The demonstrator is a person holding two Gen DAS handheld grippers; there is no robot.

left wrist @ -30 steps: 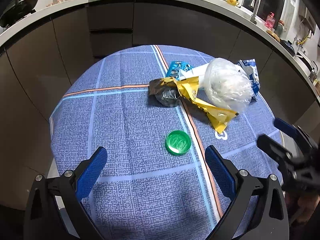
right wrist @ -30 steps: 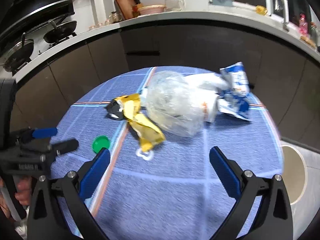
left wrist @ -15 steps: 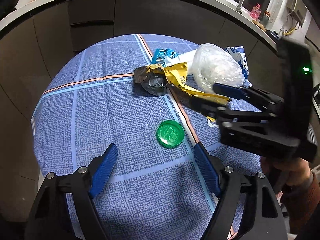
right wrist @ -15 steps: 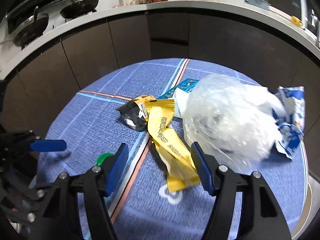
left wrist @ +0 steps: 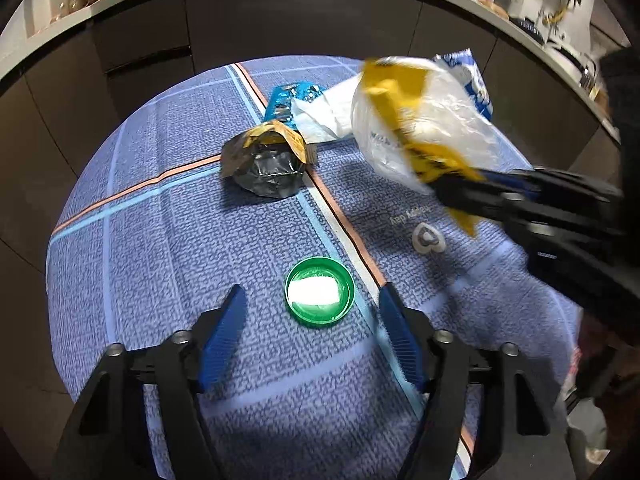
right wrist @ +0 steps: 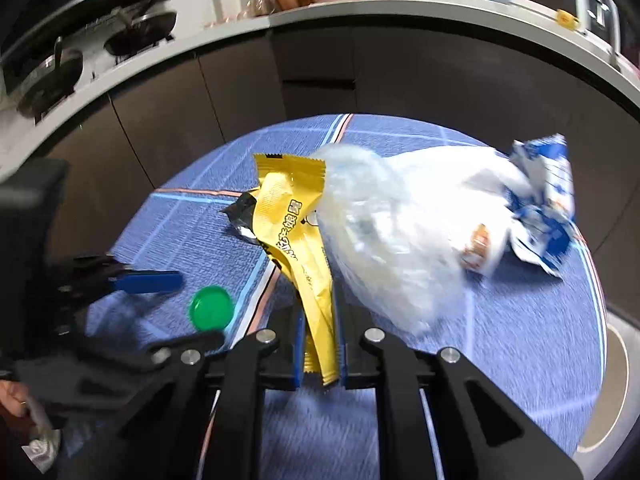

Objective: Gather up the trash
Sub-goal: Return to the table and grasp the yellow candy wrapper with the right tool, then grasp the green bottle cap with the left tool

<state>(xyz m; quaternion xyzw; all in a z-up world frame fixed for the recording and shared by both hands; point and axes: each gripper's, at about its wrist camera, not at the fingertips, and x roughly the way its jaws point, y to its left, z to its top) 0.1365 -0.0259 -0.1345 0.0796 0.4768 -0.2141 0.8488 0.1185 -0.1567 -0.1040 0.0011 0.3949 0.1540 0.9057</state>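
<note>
A green lid [left wrist: 320, 292] lies on the blue cloth between the fingertips of my left gripper [left wrist: 312, 316]. Its jaws are closing, and the pads stand apart from the lid on both sides. My right gripper [right wrist: 320, 344] is closing and pinches the lower end of a yellow wrapper [right wrist: 296, 216], which stands up off the table. In the left wrist view the yellow wrapper [left wrist: 400, 92] hangs in front of a clear plastic bag [left wrist: 440, 136], held by the right gripper [left wrist: 452, 188]. The right wrist view shows the left gripper [right wrist: 200, 308] around the green lid [right wrist: 211, 307].
A crumpled black and gold foil wrapper [left wrist: 268, 164], a teal wrapper [left wrist: 288, 96], white paper [left wrist: 320, 116] and a blue and white packet [right wrist: 548, 208] lie at the far side of the table [left wrist: 160, 240]. A round bin [right wrist: 616, 380] stands right of the table. Dark cabinets curve behind.
My right gripper closed on the yellow wrapper and lifted it off the cloth. My left gripper sank toward the green lid and its jaws narrowed around it.
</note>
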